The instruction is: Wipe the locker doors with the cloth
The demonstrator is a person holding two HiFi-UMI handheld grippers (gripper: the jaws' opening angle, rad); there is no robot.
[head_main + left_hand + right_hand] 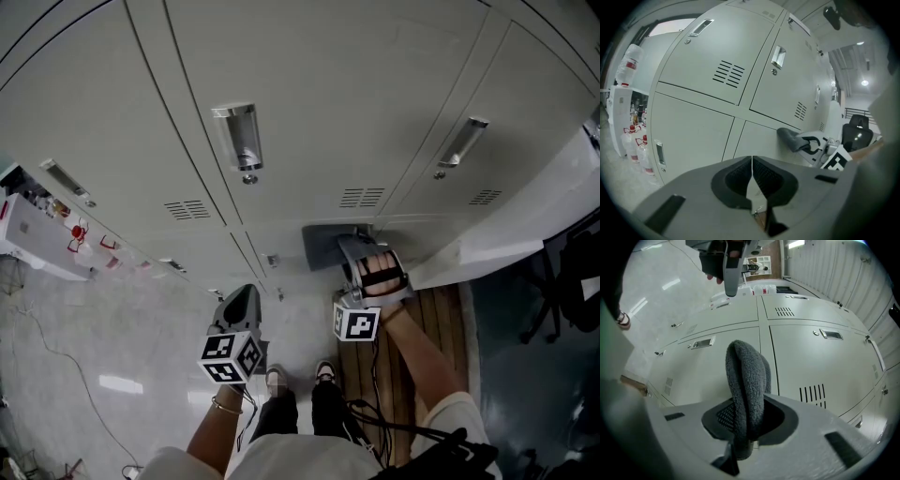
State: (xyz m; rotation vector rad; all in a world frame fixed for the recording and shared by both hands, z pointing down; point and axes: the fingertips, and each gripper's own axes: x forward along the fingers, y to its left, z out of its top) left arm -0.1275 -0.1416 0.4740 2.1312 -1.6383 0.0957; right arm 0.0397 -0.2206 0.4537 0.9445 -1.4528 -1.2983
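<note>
Clamping the folded cloth [745, 380] as a pad, right tool [359, 251] apparently presses a low door [286, 242]; left tool [752, 178] closed, idle.

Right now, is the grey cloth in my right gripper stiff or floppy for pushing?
Probably floppy: the cloth folds over itself above the right gripper. Its fleecy pile should likely drag, not slide, on the locker door.
</note>
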